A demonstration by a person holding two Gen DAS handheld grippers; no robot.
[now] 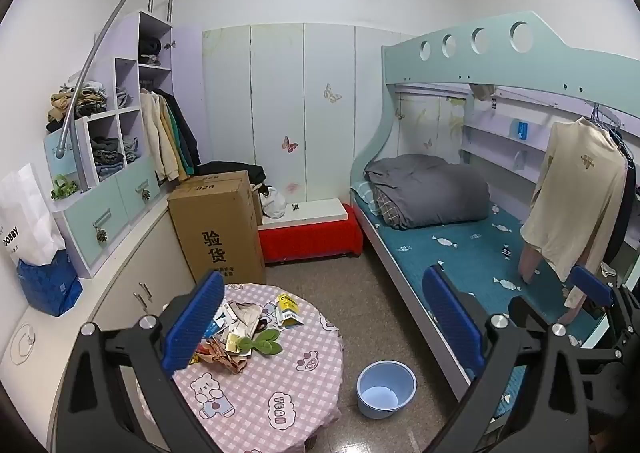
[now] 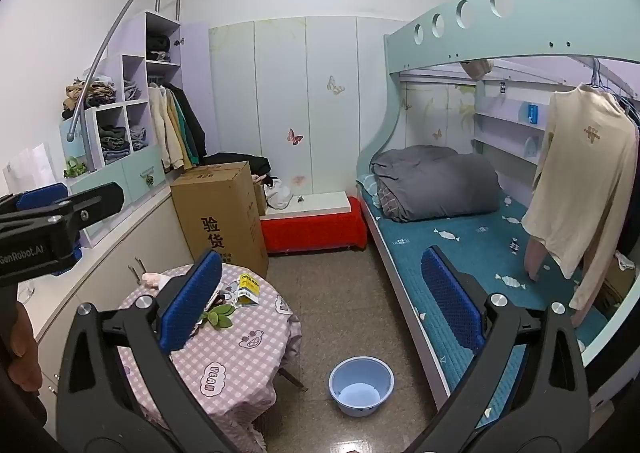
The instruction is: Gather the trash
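A heap of trash [image 1: 236, 329], wrappers and torn packets, lies on a round table with a pink checked cloth [image 1: 260, 385]. A yellow packet [image 1: 289, 309] lies at its far side, also in the right wrist view [image 2: 249, 288]. A pale blue bin [image 1: 386, 389] stands on the floor right of the table, also in the right wrist view [image 2: 361, 385]. My left gripper [image 1: 324, 325] is open and empty, above the table's near side. My right gripper [image 2: 320, 305] is open and empty, held further back and right. A green leaf-shaped item [image 2: 218, 316] lies on the table.
A tall cardboard box [image 1: 218, 223] stands behind the table. A red-covered bench [image 1: 310, 235] sits against the far wall. A bunk bed [image 1: 472, 249] with a grey quilt fills the right side. A cabinet counter [image 1: 132, 253] and shelves run along the left.
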